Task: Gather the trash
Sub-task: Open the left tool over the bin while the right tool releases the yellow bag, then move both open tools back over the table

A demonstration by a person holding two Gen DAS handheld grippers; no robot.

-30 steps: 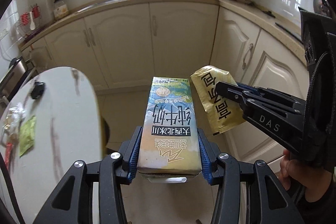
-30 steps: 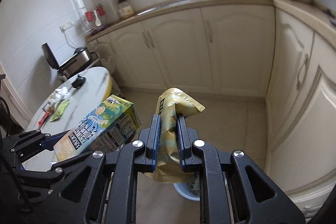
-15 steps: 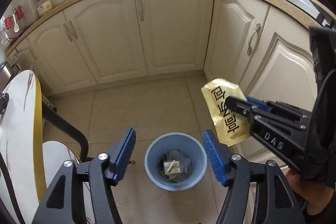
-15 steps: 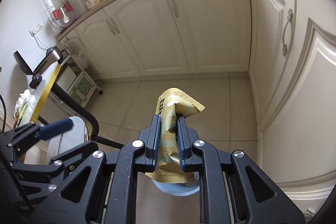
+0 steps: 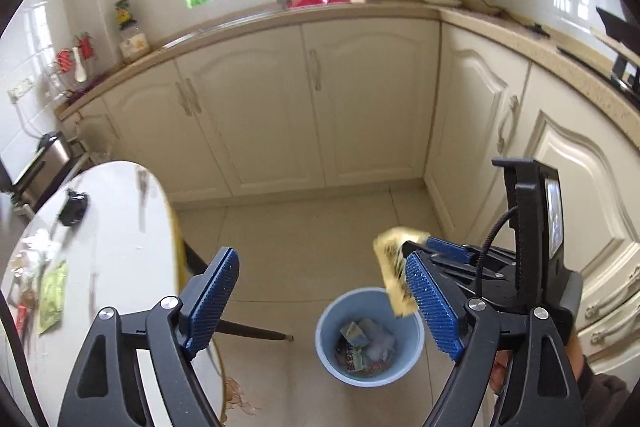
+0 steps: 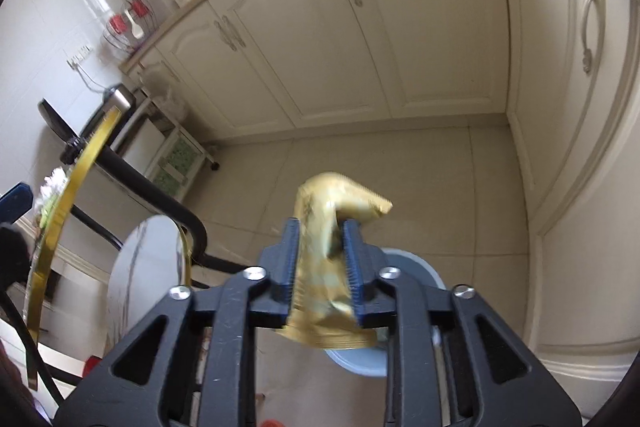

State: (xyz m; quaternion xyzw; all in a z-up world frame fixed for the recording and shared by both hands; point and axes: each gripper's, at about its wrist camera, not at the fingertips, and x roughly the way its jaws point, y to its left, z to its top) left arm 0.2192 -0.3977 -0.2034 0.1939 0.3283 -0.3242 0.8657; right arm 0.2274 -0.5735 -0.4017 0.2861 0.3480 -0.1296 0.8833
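My left gripper (image 5: 324,291) is open, its jaws still opening with nothing between them. Below it on the floor stands a blue bin (image 5: 332,355) with a milk carton (image 5: 353,333) and other trash inside. My right gripper (image 6: 321,227) hangs over the bin (image 6: 420,267). Its jaws are opening around a gold wrapper (image 6: 320,259), which is blurred and loose between the blue pads. In the left wrist view the right gripper (image 5: 416,249) and the wrapper (image 5: 394,271) show above the bin's right rim.
A round white table (image 5: 116,227) with a gold edge stands to the left and bears a green packet (image 5: 52,291) and other litter. Cream cabinets (image 5: 312,107) line the back and right. A person's hand (image 5: 500,367) grips the right tool.
The left gripper let go of the milk carton, which now lies in the bin, and opened wider. The right gripper sank toward the bin and its jaws parted around the gold wrapper.
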